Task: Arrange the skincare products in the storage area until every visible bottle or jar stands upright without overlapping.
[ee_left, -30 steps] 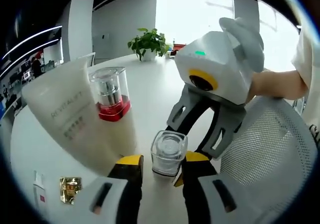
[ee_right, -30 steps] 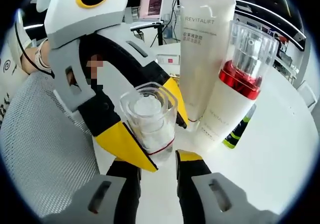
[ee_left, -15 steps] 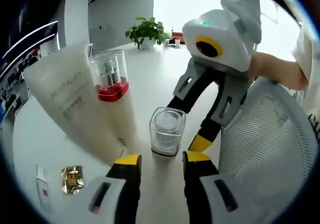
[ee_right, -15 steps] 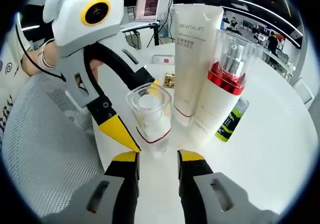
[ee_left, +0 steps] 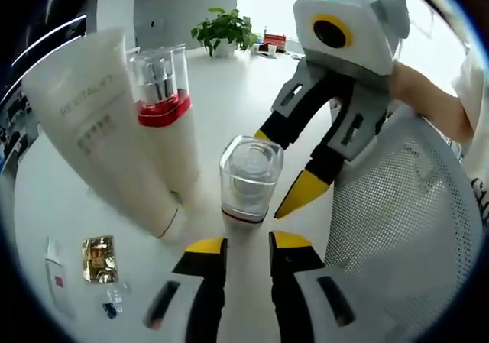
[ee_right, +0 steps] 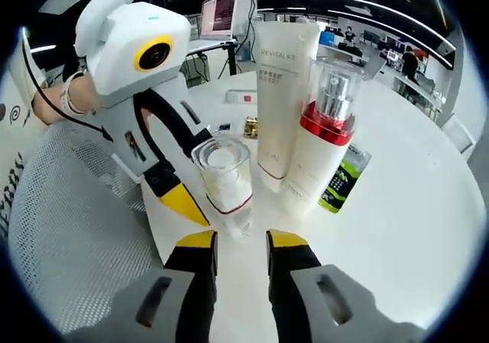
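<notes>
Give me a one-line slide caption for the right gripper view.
Clear jar stands upright on the white table beside pump bottle and Revitalift tube, both tools released.

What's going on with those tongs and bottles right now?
Both tongs open, empty. Clear jar upright, free. Pump bottle, tube upright. Green item lying flat.

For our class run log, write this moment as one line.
left gripper: open, clear of jar | right gripper: open, clear | jar: upright on table | pump bottle: upright | tube: upright
</notes>
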A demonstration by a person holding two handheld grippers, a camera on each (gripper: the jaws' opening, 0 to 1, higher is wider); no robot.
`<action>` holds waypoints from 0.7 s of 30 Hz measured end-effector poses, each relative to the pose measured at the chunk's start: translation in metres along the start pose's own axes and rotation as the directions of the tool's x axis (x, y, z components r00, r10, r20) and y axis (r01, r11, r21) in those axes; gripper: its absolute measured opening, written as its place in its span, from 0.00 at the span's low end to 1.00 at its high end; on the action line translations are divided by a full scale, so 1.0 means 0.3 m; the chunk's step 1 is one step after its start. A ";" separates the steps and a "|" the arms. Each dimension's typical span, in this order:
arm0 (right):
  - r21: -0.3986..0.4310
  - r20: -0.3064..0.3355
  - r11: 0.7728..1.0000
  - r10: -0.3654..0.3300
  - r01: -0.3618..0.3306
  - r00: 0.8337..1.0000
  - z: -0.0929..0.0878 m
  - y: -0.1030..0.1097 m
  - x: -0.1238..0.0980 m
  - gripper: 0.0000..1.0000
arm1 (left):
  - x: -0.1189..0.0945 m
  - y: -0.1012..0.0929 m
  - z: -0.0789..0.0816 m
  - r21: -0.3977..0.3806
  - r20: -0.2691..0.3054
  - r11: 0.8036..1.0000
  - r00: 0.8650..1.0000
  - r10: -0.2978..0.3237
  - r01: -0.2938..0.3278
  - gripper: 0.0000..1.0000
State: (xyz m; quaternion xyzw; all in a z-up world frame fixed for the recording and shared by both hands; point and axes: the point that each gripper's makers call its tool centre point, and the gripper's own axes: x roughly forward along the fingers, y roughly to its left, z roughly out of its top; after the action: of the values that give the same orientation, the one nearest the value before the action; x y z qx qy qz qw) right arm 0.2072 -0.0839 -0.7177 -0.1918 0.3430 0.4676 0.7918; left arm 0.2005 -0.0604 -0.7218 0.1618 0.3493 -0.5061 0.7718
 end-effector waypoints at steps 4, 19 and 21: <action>0.015 -0.004 0.999 0.032 -0.032 0.999 0.007 0.016 0.016 0.18 | 0.001 -0.003 -0.003 -0.016 -0.005 1.000 1.000 -0.009 0.009 0.12; 0.017 -0.019 0.998 0.056 -0.056 0.998 0.014 0.010 0.033 0.13 | 0.015 0.014 0.006 -0.022 -0.019 1.000 1.000 -0.001 0.000 0.07; 0.017 -0.021 0.998 0.055 -0.054 0.998 0.014 0.003 0.034 0.12 | 0.018 0.017 0.009 -0.018 -0.020 1.000 1.000 0.001 -0.002 0.07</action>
State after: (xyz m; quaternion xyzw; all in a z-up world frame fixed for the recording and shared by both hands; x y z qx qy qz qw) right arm 0.2112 -0.0746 -0.7222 -0.1806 0.3603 0.4840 0.7767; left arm 0.2075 -0.0634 -0.7242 0.1600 0.3616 -0.5006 0.7701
